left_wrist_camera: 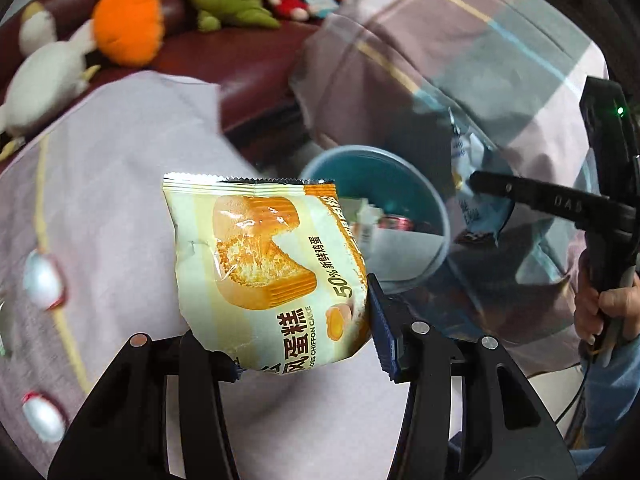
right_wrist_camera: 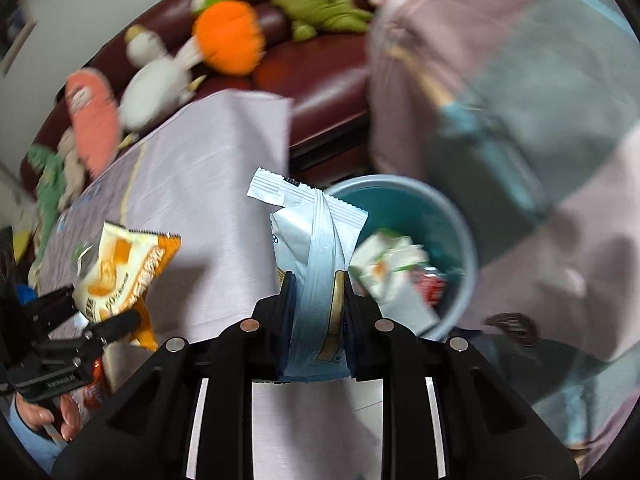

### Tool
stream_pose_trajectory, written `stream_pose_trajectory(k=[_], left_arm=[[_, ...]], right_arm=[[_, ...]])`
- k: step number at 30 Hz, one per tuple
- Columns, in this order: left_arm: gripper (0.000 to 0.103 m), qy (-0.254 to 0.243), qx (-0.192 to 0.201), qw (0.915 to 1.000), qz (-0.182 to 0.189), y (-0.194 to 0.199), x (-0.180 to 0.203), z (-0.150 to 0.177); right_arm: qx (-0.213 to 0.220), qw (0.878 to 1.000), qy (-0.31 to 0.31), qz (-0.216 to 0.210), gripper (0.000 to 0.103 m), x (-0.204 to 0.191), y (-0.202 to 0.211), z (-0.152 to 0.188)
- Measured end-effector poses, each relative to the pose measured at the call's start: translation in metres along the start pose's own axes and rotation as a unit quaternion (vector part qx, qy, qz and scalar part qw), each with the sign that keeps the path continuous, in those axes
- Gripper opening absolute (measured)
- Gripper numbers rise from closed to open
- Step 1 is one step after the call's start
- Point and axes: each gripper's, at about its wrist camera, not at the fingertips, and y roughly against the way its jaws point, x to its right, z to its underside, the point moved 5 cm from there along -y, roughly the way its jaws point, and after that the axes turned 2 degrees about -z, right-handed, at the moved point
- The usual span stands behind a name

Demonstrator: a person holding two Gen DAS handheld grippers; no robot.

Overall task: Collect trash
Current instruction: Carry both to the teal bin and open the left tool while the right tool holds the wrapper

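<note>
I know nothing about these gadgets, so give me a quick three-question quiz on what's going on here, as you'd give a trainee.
1. True or false: the left gripper is empty.
2. What does the right gripper grip? A) a plush toy B) a white and blue wrapper C) a can
3. Fill in: the blue bin already holds ____.

Key:
1. False; it grips a chiffon cake wrapper.
2. B.
3. Trash: crumpled packaging.
</note>
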Motion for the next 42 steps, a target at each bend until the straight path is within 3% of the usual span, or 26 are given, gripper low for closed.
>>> stream_pose_trajectory(k=[8,19,22,24,27,42], left_arm=[[0.05,-0.029,-0.023,0.9992,0.014,-0.046,0.045,-0.025],[0.051,-0.034,-0.044,0.9981,0.027,-0.08,0.057,-0.037],[0.061,-0.035,-0.048,0.9979,0.025,-0.087,0.057,-0.038],[0.076,-0.039,-0.045,0.998,0.02,-0.089,0.058,-0.039],[0.083,-0.037,-0.045,0.9981,0.018,-0.092,0.056,-0.04],[0.094,0.003,-0.033,0.9994,0.013,-0.063,0.023,-0.034]], right_arm=[[0.007,0.999,-0.036,0.015,0.02,0.053,0.007,-0.007],[-0.011,0.999,-0.041,0.021,0.02,0.068,-0.011,-0.014],[-0.014,0.999,-0.041,0.023,0.02,0.07,-0.015,-0.015],[-0.015,0.999,-0.041,0.025,0.02,0.07,-0.017,-0.015],[-0.019,0.999,-0.043,0.028,0.02,0.071,-0.02,-0.015],[-0.037,0.998,-0.029,0.031,0.021,0.058,-0.039,-0.021]])
